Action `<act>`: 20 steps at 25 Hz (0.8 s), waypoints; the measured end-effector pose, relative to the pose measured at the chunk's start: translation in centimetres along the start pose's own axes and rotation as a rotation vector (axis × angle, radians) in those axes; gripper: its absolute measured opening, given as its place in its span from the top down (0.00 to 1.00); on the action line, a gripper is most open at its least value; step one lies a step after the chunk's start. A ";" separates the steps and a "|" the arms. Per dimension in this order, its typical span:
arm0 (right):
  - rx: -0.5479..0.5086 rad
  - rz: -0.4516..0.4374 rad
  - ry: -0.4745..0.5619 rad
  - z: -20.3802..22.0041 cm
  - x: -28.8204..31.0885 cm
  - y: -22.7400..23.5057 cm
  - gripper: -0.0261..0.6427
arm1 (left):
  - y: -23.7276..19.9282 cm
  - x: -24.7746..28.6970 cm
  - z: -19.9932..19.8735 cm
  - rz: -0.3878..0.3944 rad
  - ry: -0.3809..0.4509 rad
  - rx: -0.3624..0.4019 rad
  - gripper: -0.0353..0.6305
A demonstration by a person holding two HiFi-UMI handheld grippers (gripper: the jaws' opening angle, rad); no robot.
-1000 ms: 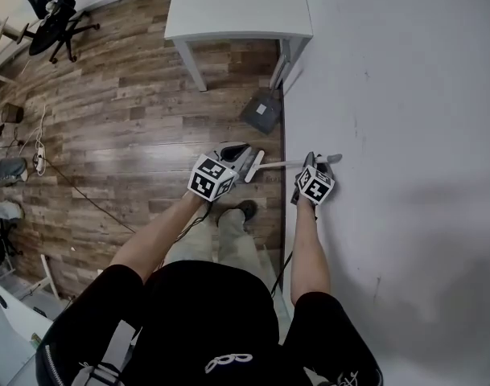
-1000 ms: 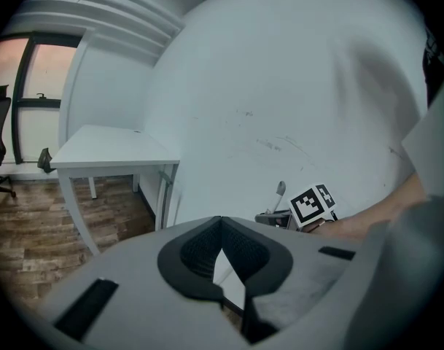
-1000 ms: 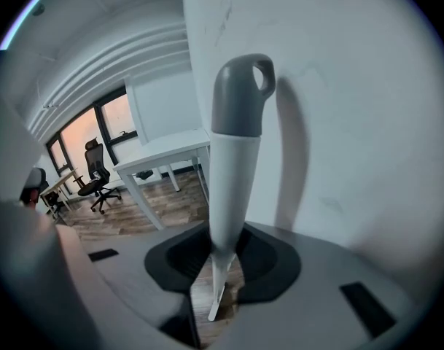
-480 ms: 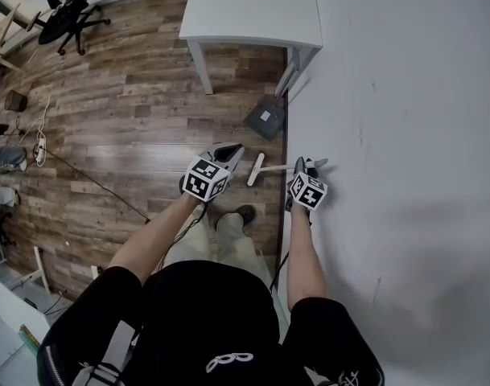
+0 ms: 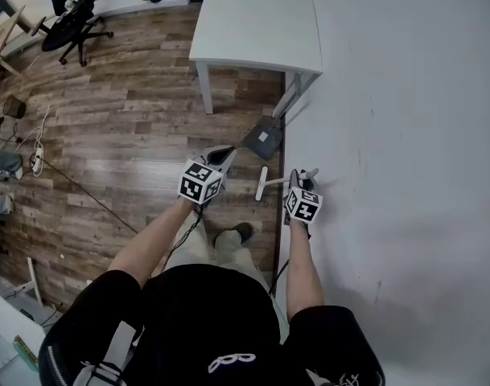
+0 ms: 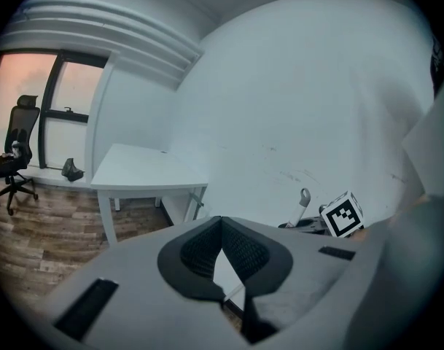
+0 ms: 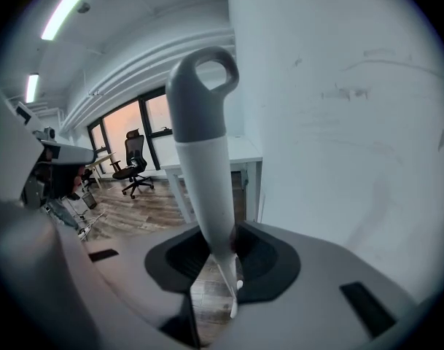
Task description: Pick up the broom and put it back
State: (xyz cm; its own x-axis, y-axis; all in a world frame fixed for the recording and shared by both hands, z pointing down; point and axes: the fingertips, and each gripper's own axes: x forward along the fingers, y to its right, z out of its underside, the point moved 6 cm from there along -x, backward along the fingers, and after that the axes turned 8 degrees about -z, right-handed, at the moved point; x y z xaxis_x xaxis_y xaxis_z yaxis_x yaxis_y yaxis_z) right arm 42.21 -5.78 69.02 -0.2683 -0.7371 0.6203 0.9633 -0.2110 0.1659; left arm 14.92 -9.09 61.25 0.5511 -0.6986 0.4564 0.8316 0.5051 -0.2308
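Gripping is done by the right tongs [image 7: 223, 250]: their textured black pads are pressed on the smooth, white, tapered handle of one broom [image 7: 205, 159], which ends in a grey loop. The broom is located at centre right of the head view, beside the plain white wall [image 5: 405, 135]. The left tongs [image 6: 222, 228] are closed on nothing, pad tips touching. One white rectangular table [image 5: 253, 22] and one black wheeled chair [image 5: 72, 14] are counted on the wood-grain plank floor [image 5: 124, 119].
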 end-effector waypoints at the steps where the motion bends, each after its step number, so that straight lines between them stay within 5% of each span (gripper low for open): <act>1: -0.007 0.001 0.008 -0.7 -0.3 -0.3 0.79 | -0.5 -0.2 -0.6 0.001 0.010 0.000 0.92; 20: -0.081 -0.040 0.219 -16.6 -2.5 -7.7 0.79 | -7.8 -2.1 -10.7 0.044 0.140 0.085 0.92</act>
State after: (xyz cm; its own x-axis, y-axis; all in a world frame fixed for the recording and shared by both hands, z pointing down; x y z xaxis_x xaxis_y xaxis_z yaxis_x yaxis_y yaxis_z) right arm 35.36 -13.00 53.42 -0.3103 -0.8467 0.4321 0.9504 -0.2871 0.1200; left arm 8.05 -16.95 52.89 0.5959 -0.7356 0.3221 0.8009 0.5738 -0.1713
